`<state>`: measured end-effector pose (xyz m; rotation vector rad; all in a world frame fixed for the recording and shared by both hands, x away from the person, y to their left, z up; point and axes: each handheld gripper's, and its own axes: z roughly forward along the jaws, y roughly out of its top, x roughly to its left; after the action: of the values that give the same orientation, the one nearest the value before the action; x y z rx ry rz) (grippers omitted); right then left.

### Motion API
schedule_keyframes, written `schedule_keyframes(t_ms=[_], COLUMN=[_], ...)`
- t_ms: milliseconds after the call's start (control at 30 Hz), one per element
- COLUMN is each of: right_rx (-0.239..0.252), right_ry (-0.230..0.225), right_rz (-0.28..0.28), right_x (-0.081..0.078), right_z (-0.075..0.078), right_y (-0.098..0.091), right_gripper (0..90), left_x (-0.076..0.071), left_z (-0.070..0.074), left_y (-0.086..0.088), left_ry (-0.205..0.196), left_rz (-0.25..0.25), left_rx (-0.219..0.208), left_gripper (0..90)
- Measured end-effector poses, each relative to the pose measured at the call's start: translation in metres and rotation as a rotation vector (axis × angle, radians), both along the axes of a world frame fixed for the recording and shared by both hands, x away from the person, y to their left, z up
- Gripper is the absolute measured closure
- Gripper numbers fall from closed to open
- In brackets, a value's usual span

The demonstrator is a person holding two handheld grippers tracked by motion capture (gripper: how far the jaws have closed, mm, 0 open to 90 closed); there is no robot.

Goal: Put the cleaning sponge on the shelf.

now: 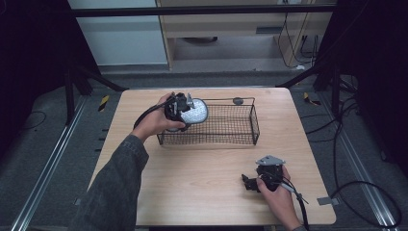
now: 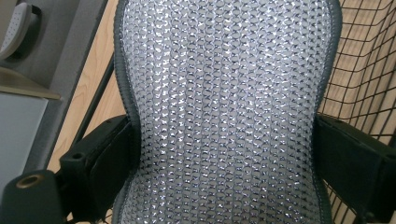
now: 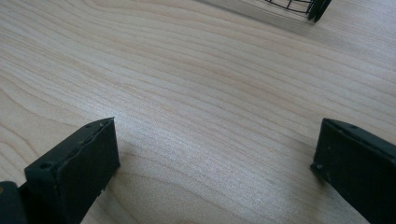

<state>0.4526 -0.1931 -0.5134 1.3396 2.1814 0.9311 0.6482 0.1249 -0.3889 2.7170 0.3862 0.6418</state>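
The left gripper (image 2: 224, 154) has its jaws clamped on the narrowed middle of a silvery mesh pad with a dark sewn edge (image 2: 224, 93) (possibly a scrubber; I cannot tell), holding it over the left end of the black wire basket (image 1: 240, 126), above its rim. The right gripper (image 3: 219, 158) rests low on the wooden table (image 1: 202, 168) near its front right corner, jaws spread wide with nothing between them, well apart from the basket.

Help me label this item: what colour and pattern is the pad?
Silvery-grey mesh weave with a dark grey border, on the pad; clearest in the left gripper view.
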Motion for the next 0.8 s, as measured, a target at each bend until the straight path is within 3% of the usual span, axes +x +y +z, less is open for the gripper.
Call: schedule_keyframes(t_ms=[367, 433, 800], right_rx=[0.001, 0.000, 0.001], right_ry=[0.000, 0.000, 0.001], right_rz=[0.000, -0.003, -0.006], right_x=[0.0000, -0.0001, -0.0003], right_z=[0.0000, 0.0001, 0.0001], right_y=[0.0000, 0.0001, 0.0002], right_gripper=[0.4, 0.4, 0.4], left_x=[0.0019, 0.0027, 0.0032], left_z=[-0.0045, -0.0055, -0.0066], left_y=[-0.0015, -0.0016, -0.0001], left_ry=[0.025, 0.009, 0.053], left_rz=[-0.004, 0.006, 0.024], left_rx=[0.010, 0.021, -0.033], left_gripper=[7.7, 6.9, 3.2])
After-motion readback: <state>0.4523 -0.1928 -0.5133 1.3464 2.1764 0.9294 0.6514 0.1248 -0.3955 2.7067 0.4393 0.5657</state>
